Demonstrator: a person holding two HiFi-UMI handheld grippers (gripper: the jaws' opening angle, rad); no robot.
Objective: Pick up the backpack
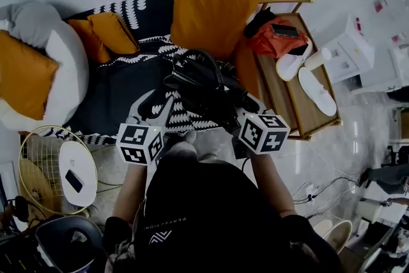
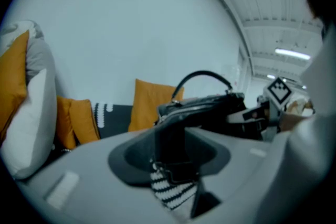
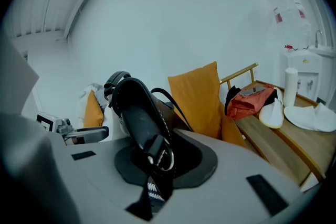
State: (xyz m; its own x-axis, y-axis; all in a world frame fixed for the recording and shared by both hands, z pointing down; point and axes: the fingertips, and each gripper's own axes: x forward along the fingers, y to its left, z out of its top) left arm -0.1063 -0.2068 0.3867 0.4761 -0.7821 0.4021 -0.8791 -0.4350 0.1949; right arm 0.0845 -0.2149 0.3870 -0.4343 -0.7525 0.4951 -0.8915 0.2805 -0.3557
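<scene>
Pick-up at its lifting step, by the look of it: black backpack (image 1: 203, 91) slung between the two grippers, just beyond both pairs of jaws, apparently raised off the black-and-white patterned cover (image 1: 121, 83) beneath. Left gripper (image 2: 173, 168) clamped almost shut on a dark shoulder strap (image 2: 170, 139), the bag's body and arched top handle (image 2: 202, 77) ahead and to the right of its jaws. Right gripper (image 3: 155, 168) likewise pinched close on the other padded strap (image 3: 134, 110), hard by its metal ring (image 3: 164, 158). Calls next, probably, for an even rise on both sides and firm grips, to guard against a slipping strap. Left forearm (image 1: 131, 192) and right forearm (image 1: 271, 185) stretched forward from the body, grippers side by side and tipped slightly downward. Orange cushion (image 1: 214, 6) well beyond the jaws; wooden bench (image 1: 300, 99) with white slippers (image 1: 317, 89) off to the right.
</scene>
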